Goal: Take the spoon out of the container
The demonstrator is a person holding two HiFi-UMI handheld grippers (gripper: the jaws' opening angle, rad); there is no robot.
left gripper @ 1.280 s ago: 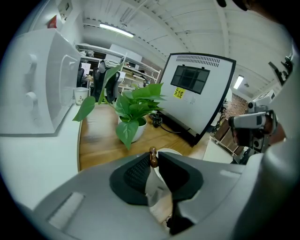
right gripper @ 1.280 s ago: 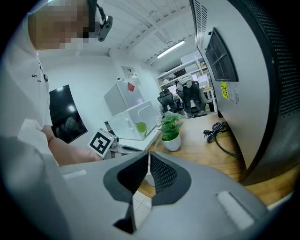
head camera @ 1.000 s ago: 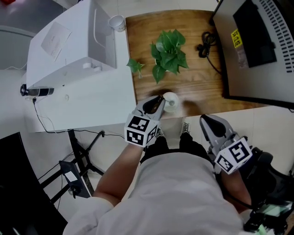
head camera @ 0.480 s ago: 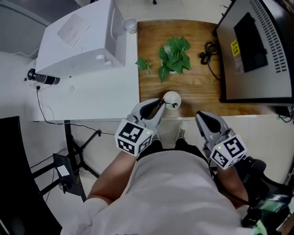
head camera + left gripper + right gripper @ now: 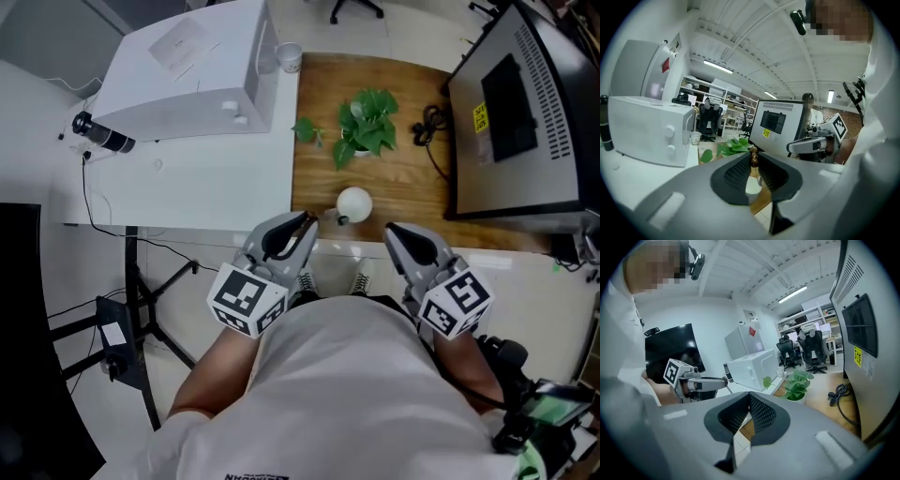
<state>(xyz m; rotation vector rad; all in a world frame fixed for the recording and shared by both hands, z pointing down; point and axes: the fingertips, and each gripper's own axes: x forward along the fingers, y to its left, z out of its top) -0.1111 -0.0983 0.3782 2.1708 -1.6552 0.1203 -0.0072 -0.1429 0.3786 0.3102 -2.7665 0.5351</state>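
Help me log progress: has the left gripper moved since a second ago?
Yes. The left gripper has drawn back toward the person, away from the white container.

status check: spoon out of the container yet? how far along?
Done: the left tool is shut on the brown bead-handled spoon. In hand: the lift. The head view shows that tool beside the round white container, and whether the spoon's bowl is clear of the rim can't be told. Left: draw it fully clear. The right tool is shut and empty.
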